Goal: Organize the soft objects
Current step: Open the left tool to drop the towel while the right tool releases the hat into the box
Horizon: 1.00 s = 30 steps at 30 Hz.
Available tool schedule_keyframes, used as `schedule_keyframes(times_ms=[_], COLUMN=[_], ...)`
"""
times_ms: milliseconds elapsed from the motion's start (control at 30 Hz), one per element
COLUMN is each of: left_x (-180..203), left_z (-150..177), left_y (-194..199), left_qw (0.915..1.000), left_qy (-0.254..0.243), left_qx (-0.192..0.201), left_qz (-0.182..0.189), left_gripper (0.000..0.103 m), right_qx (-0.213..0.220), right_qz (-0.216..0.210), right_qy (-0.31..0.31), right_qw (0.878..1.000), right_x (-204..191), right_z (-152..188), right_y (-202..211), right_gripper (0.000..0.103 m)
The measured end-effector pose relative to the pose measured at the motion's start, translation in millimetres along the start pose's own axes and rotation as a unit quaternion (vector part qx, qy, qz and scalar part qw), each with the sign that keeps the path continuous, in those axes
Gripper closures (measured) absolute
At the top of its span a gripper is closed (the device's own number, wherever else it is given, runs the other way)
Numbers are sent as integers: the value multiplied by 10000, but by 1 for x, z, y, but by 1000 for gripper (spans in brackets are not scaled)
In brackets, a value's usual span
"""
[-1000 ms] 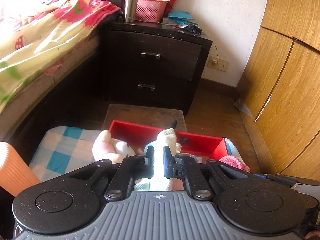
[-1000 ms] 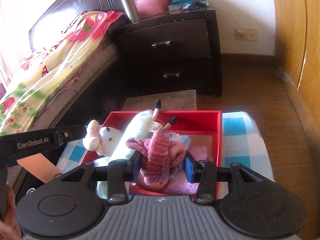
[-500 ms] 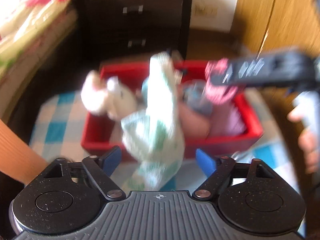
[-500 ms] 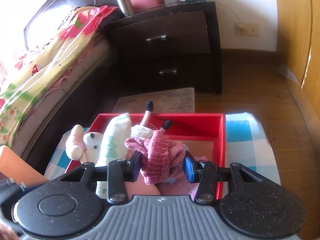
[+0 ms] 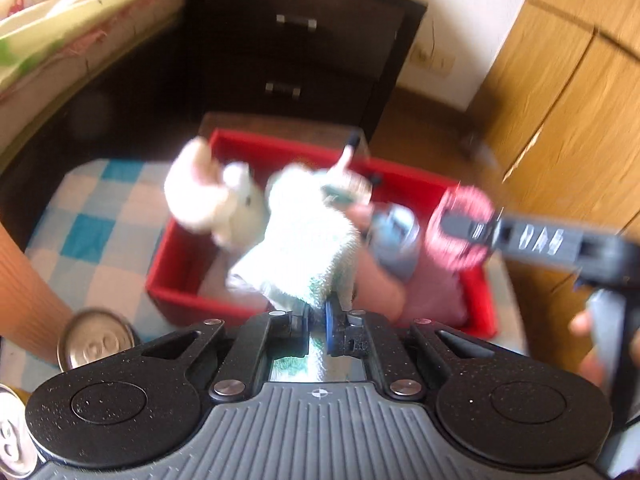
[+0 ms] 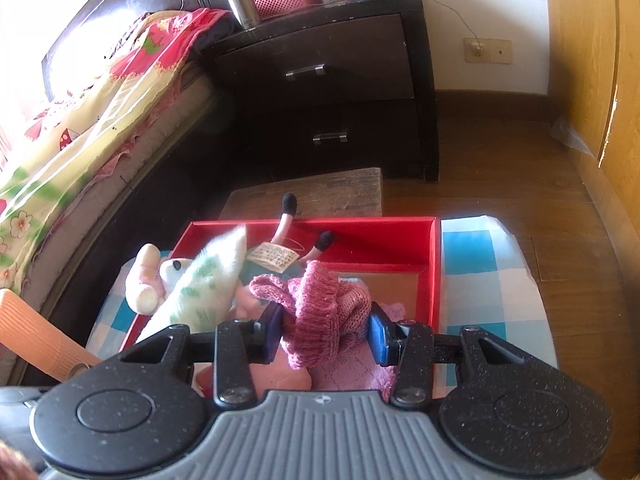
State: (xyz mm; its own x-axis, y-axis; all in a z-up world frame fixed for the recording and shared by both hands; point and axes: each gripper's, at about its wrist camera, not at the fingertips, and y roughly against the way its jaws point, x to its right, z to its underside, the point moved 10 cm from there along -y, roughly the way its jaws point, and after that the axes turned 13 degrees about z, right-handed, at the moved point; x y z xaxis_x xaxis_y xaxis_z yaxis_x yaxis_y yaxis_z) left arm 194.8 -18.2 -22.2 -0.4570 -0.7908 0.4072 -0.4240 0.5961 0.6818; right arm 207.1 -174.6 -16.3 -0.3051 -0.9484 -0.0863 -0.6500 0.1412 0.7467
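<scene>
A red box (image 6: 380, 240) on a blue-checked cloth (image 6: 480, 264) holds soft things. My left gripper (image 5: 318, 322) is shut on a white, green-printed fluffy cloth (image 5: 304, 252), which sticks up over the box's near edge; the cloth also shows in the right wrist view (image 6: 200, 288). My right gripper (image 6: 324, 330) is shut on a pink knitted piece (image 6: 328, 312) above the box; it appears blurred in the left wrist view (image 5: 460, 224). A white and pink plush toy (image 6: 152, 280) hangs over the box's left wall. A doll with black-tipped legs (image 6: 286, 216) lies inside.
A dark nightstand (image 6: 340, 80) stands beyond the box, with a low wooden stool (image 6: 320, 196) between them. A bed with a flowered quilt (image 6: 100, 92) runs along the left. Wooden wardrobe doors (image 6: 600, 60) are on the right. Two drink cans (image 5: 94, 344) stand near left.
My left gripper opened half a second ago and has shut again low on the white fluffy cloth. My right gripper still holds the pink knit and has moved slightly over the box.
</scene>
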Motion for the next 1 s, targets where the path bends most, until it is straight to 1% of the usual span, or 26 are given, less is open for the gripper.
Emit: schedule_keyframes(times_ms=[100,133,233,367,533,600,633,667,733,767,800,1000], left_x=[11,13,18,16,8,7,8,8,10,10,10,12], left_z=[-22,-32,-48,-56,-63,-65,-65,-65,-64,-64,-65,-65], left_y=[10,10,1,-10,-23,-28,-29,-30,-30,-30,-28,-15], left_qw=[9995,9991,9982,9976,9969,9973,9973,9972,9974,9973,9970,9963], left_qy=[17,31,10,98,143,154,137,115,84,132,182,220], left_qx=[316,415,605,691,754,712,709,718,701,711,746,825], left_qz=[91,113,46,-31,-180,-105,-132,-161,-149,-128,-106,-38], left_gripper=[100,100,100,99,98,92,90,87,76,62,54,48], right_qx=[22,28,20,-3,-93,-154,-131,-113,-111,-96,-92,-61], right_qz=[-11,-15,-28,-34,41,74,111,153,186,204,205,231], right_qy=[-52,-74,-177,-322,-226,-221,-218,-201,-165,-197,-220,-369], right_qw=[10000,10000,9998,9995,9997,9996,9996,9996,9996,9996,9995,9990], right_x=[0,0,2,1,-4,-4,-3,-3,-2,-1,1,12], right_z=[-2,-3,-6,-12,-11,-10,-10,-10,-11,-12,-13,-18], right_y=[1,1,-2,-12,-28,-33,-35,-35,-37,-37,-36,-29], right_gripper=[82,82,82,82,82,80,77,69,60,58,58,55])
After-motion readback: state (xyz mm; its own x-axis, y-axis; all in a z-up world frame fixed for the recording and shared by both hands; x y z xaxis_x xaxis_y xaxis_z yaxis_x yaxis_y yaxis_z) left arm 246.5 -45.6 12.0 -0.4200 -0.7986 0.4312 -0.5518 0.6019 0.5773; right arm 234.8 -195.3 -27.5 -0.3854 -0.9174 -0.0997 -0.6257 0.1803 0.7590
